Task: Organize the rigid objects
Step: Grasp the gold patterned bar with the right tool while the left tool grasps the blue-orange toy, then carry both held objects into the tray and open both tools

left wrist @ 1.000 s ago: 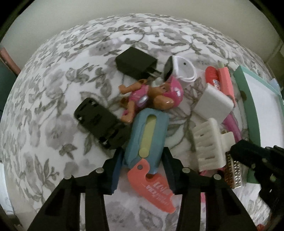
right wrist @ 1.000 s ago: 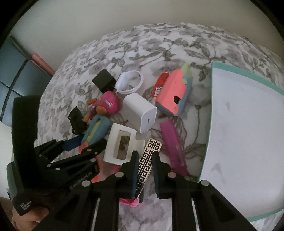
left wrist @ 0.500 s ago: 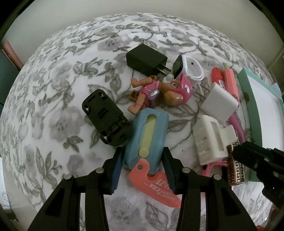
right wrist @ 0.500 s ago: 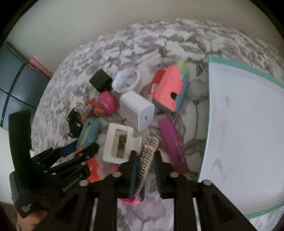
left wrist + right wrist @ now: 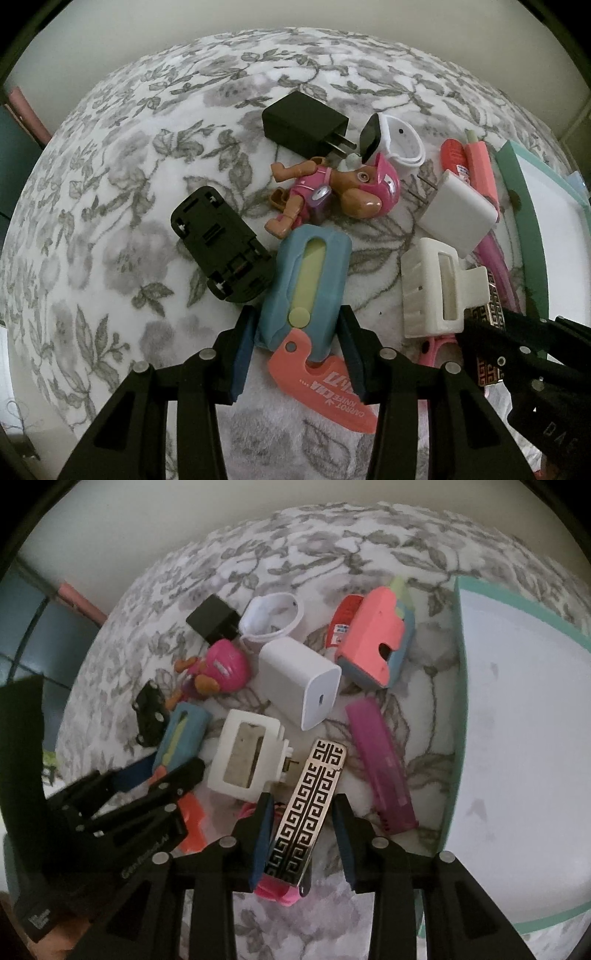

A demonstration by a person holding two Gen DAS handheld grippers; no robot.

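Right wrist: fingers [image 5: 264,823] steeply downward, opening.

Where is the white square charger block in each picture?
Left wrist view: the white square plastic charger block lies right of centre, beside the pink-helmeted toy puppy figure.
Right wrist view: the charger block lies near the centre, right of the puppy.
Shared landmark: the cream plastic hair claw clip, just below it.

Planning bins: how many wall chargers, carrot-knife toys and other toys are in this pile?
Wall chargers: 2 (black plastic charger, white plastic charger)
Carrot-knife toys: 2 (blue-cased knife, coral-cased knife)
Other toys: 2 (pink dog figure, black toy car)
Total: 6
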